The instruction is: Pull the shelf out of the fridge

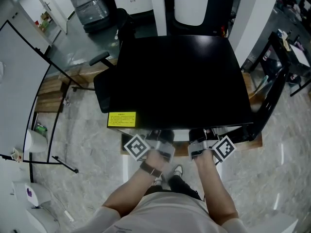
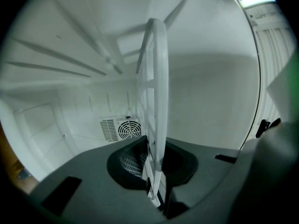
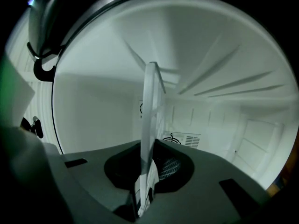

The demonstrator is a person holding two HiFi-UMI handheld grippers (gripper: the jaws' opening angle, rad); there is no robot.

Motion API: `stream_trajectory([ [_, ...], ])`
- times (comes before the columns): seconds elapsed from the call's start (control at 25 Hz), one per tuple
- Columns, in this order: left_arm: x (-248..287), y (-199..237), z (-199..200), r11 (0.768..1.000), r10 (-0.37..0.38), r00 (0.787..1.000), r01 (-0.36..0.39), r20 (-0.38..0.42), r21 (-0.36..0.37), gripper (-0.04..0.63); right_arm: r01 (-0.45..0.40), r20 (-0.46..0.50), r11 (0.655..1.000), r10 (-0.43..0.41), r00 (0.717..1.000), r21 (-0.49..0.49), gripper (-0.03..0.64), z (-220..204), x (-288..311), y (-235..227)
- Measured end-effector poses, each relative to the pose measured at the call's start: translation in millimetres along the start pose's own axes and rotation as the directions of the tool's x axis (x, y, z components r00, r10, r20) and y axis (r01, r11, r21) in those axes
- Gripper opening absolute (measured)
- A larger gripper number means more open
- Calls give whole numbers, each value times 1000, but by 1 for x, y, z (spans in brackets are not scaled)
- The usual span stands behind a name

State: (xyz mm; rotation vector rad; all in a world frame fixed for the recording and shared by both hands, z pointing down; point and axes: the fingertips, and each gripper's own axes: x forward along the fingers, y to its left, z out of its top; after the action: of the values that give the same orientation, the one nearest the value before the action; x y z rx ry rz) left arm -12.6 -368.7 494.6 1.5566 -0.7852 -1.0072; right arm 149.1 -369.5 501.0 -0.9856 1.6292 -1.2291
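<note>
Seen from above in the head view, the black fridge (image 1: pixel 180 76) hides its own inside. My left gripper (image 1: pixel 160 141) and right gripper (image 1: pixel 200 142) both reach in under its front edge, side by side. In the left gripper view the white wire shelf (image 2: pixel 159 92) runs edge-on between the jaws, and my left gripper (image 2: pixel 156 197) is shut on its front bar. The right gripper view shows the same shelf (image 3: pixel 150 115), with my right gripper (image 3: pixel 142 202) shut on its front bar too. White fridge walls surround the shelf.
A round fan vent (image 2: pixel 122 129) sits on the fridge's back wall. A black office chair (image 1: pixel 104 84) stands left of the fridge, a water jug (image 1: pixel 90 6) behind it. A black frame (image 1: pixel 273 93) stands close on the right. A yellow label (image 1: pixel 121 119) marks the fridge's front left corner.
</note>
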Motion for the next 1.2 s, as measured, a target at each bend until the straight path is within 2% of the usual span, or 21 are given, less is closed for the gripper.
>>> stream_trajectory([
  [1.2, -30, -10, -15, 1000, 16, 1000, -16, -13, -8, 37, 11, -9, 1000, -11, 1000, -7, 49, -10, -32, 8],
])
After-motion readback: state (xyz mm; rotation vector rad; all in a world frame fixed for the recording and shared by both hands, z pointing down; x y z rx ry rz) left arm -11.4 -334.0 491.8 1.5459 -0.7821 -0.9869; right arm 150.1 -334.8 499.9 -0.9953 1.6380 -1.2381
